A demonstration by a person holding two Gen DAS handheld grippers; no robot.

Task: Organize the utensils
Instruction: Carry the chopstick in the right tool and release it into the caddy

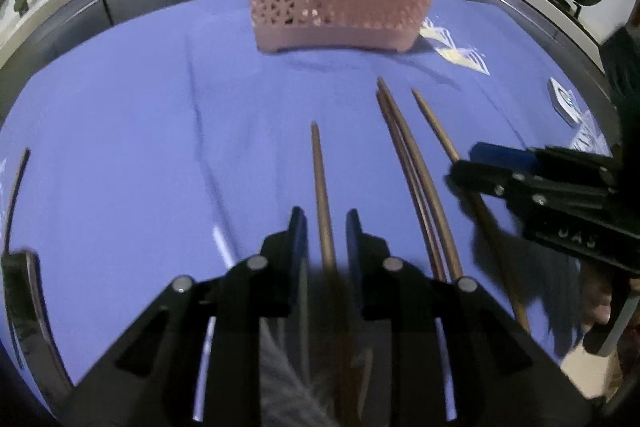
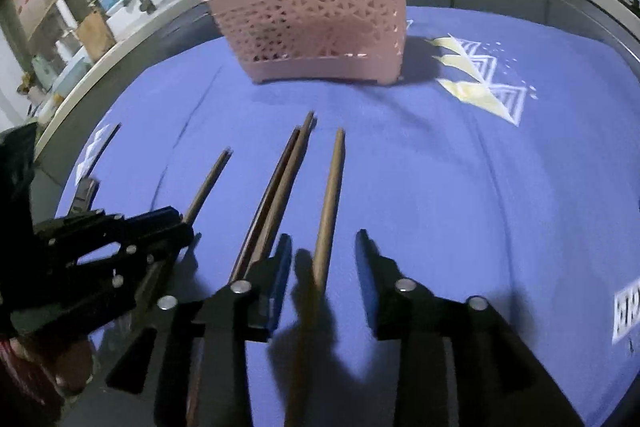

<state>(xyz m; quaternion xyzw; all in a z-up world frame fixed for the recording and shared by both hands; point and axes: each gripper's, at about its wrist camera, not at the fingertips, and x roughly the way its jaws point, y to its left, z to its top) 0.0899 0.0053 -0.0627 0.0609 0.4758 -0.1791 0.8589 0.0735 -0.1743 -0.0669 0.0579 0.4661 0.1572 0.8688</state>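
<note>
Both grippers' jaws apart, each w/ a chopstick [image 1: 322,203] [image 2: 329,203] between, near ends hidden/blurred.

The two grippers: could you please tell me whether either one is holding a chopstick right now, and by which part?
Neither. The left gripper and right gripper are both open, each straddling the thick end of a chopstick lying on the blue cloth.

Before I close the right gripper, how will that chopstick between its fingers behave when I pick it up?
The chopstick looks like a thin, straight wooden rod, so probably stiff and light. Its smooth, rounded shaft may roll on the blue cloth or pivot in the right gripper, whose jaws stand open around its near end.
</note>
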